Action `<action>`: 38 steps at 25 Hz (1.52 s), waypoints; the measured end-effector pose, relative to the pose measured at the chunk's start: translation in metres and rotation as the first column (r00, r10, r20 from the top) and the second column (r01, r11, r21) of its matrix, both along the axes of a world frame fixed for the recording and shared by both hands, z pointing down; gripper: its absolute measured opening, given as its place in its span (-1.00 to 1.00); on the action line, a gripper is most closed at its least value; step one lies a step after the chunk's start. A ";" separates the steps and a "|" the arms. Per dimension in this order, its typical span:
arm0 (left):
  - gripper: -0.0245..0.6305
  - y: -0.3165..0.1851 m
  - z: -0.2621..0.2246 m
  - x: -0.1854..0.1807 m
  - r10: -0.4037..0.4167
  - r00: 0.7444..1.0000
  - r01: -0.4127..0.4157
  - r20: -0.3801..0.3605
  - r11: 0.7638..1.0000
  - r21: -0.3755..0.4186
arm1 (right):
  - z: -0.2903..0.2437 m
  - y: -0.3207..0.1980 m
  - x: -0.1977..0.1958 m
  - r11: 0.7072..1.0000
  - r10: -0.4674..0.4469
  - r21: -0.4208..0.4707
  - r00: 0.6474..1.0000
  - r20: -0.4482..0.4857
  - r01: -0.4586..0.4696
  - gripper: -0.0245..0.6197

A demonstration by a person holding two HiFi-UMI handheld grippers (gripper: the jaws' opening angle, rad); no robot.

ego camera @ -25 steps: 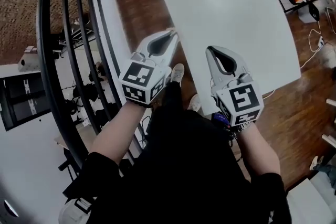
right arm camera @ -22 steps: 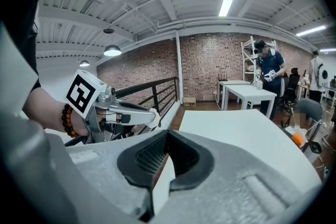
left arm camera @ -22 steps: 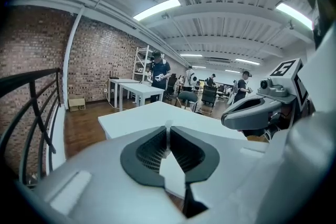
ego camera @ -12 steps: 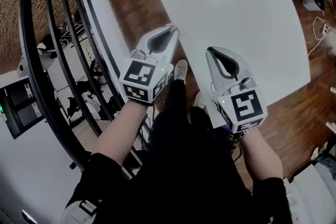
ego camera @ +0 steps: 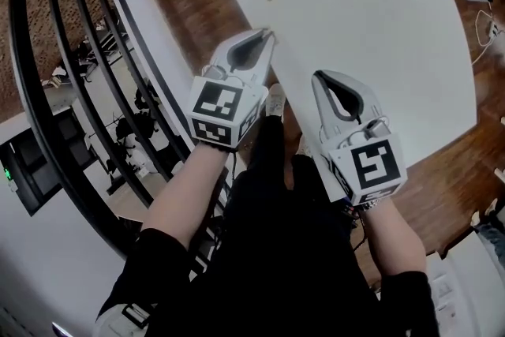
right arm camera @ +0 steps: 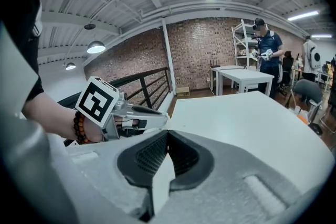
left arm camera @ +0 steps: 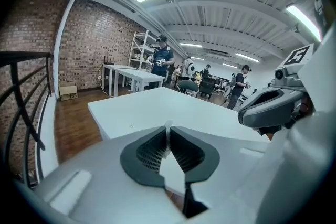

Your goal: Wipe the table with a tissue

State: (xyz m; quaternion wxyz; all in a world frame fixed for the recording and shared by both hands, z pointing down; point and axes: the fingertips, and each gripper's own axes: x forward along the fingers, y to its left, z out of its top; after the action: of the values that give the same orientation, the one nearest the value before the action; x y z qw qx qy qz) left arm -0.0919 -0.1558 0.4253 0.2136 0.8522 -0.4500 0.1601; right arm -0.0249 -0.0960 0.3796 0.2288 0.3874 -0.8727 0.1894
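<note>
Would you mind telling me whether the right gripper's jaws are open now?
No, the right gripper has its jaws closed tip to tip, with nothing between them.

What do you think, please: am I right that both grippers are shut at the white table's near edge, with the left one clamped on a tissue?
One detail is wrong: the left gripper is shut on nothing, as the left gripper view shows, and no tissue is in sight. The right gripper is shut too, both at the white table's near edge.

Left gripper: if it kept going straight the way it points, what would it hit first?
Probably the white table: the left gripper, shut, aims across its near edge, though its height above it is unclear.
</note>
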 end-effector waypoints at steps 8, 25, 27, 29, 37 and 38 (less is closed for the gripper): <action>-0.81 -0.022 0.025 0.005 0.028 0.999 -0.027 0.022 0.999 -0.040 | 0.020 -0.014 -0.003 0.999 0.015 -0.034 1.000 -0.001 -0.015 -0.95; -0.82 -0.056 0.067 0.005 0.093 0.988 -0.081 0.123 0.992 -0.100 | 0.036 -0.041 -0.012 0.998 0.016 -0.063 0.999 0.039 -0.014 -0.95; -0.82 -0.058 0.069 0.006 0.102 0.985 -0.088 0.138 0.991 -0.106 | 0.037 -0.042 -0.012 0.998 0.014 -0.065 0.999 0.045 -0.011 -0.95; -0.82 -0.059 0.073 0.007 0.113 0.982 -0.096 0.154 0.989 -0.112 | 0.040 -0.044 -0.012 0.998 0.014 -0.070 0.999 0.046 -0.011 -0.95; -0.82 -0.062 0.085 0.014 0.161 0.963 -0.133 0.218 0.982 -0.138 | 0.042 -0.053 -0.009 0.997 0.025 -0.075 0.998 0.056 -0.021 -0.95; -0.82 -0.062 0.085 0.015 0.167 0.959 -0.138 0.227 0.981 -0.138 | 0.042 -0.053 -0.008 0.997 0.025 -0.075 0.998 0.056 -0.020 -0.95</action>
State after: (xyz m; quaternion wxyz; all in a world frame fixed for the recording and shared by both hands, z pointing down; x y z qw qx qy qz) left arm -0.0769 -0.2178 0.5104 0.1963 0.8446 -0.3947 0.3040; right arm -0.0332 -0.1495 0.4220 0.2158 0.3828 -0.8669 0.2353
